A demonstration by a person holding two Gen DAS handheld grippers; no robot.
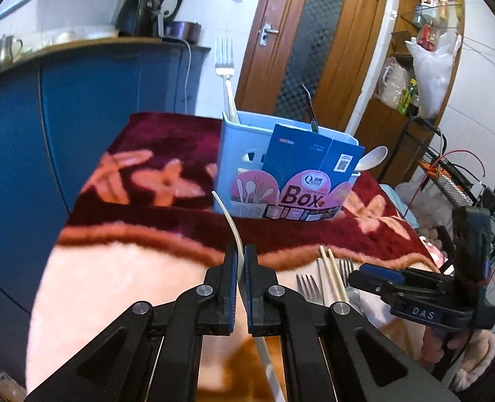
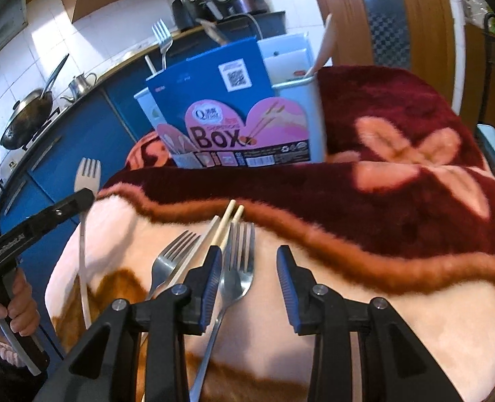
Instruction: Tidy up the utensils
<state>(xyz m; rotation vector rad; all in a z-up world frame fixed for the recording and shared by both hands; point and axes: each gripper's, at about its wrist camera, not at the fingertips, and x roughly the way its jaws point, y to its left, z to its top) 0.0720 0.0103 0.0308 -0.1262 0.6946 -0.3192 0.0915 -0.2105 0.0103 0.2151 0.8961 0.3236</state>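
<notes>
A light blue utensil box [image 1: 240, 154] with a "Box" label stands on the red part of the blanket; it also shows in the right wrist view [image 2: 311, 110]. A fork [image 1: 225, 77], a spoon [image 1: 371, 159] and a dark utensil stand in it. My left gripper [image 1: 241, 256] is shut on a white plastic fork [image 1: 230, 224], held above the blanket; that fork shows edge-on at the left in the right wrist view [image 2: 86, 181]. My right gripper [image 2: 249, 258] is open, low over a metal fork [image 2: 237, 268]. A second metal fork [image 2: 170, 258] and wooden chopsticks [image 2: 227, 222] lie beside it.
The blanket [image 2: 398, 184] is red with pink flowers and covers the table. Blue kitchen cabinets [image 1: 80, 107] stand to the left with a kettle and pans on the counter. A wooden door [image 1: 311, 43] and shelves [image 1: 424, 50] are behind the box.
</notes>
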